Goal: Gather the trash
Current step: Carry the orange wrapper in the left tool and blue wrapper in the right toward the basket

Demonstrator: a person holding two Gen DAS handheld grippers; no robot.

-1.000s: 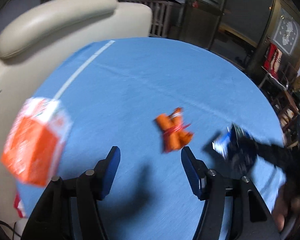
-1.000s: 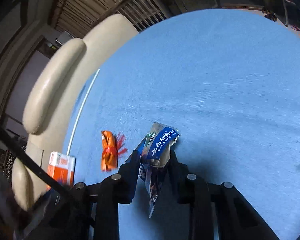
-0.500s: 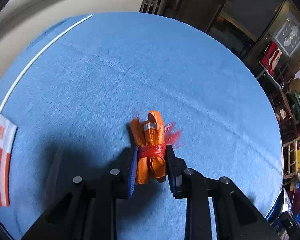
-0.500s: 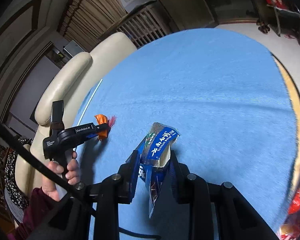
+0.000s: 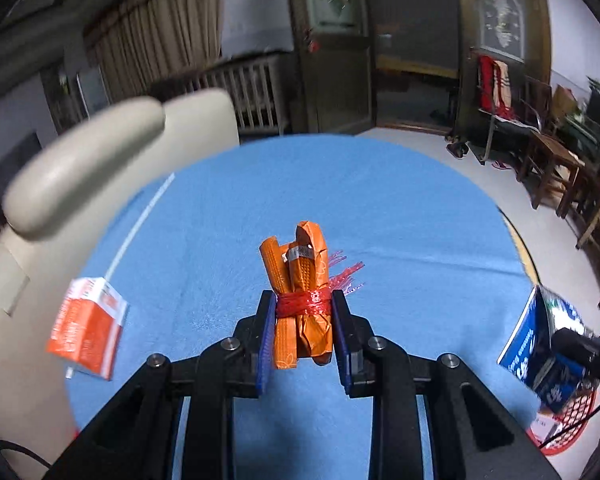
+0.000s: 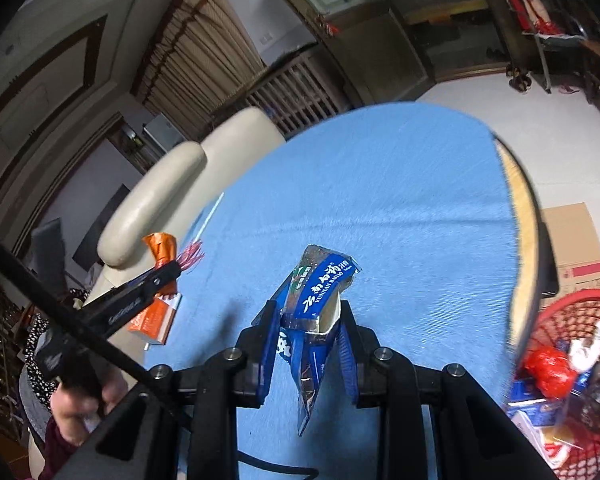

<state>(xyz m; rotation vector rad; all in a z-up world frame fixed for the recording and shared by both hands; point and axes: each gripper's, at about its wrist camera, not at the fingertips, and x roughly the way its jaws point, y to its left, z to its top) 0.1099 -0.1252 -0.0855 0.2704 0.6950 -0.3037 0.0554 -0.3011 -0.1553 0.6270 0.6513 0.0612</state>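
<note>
My left gripper (image 5: 303, 322) is shut on an orange wrapper bundle (image 5: 298, 276) tied with red plastic string, held above the round blue table (image 5: 400, 240). The bundle also shows in the right wrist view (image 6: 162, 246). My right gripper (image 6: 308, 334) is shut on a crumpled blue toothpaste box (image 6: 318, 292), lifted above the table; the box also shows at the right edge of the left wrist view (image 5: 540, 348). An orange and white carton (image 5: 86, 338) lies at the table's left edge.
A red mesh basket (image 6: 568, 316) holding trash stands on the floor to the right of the table. A cream armchair (image 5: 100, 160) stands behind the table's left side. Wooden chairs (image 5: 560, 168) and a cardboard box (image 6: 572, 252) are on the right.
My left gripper closed on the orange bundle and lifted it off the table. My right gripper rose and shifted right with the blue box, bringing the red basket into view.
</note>
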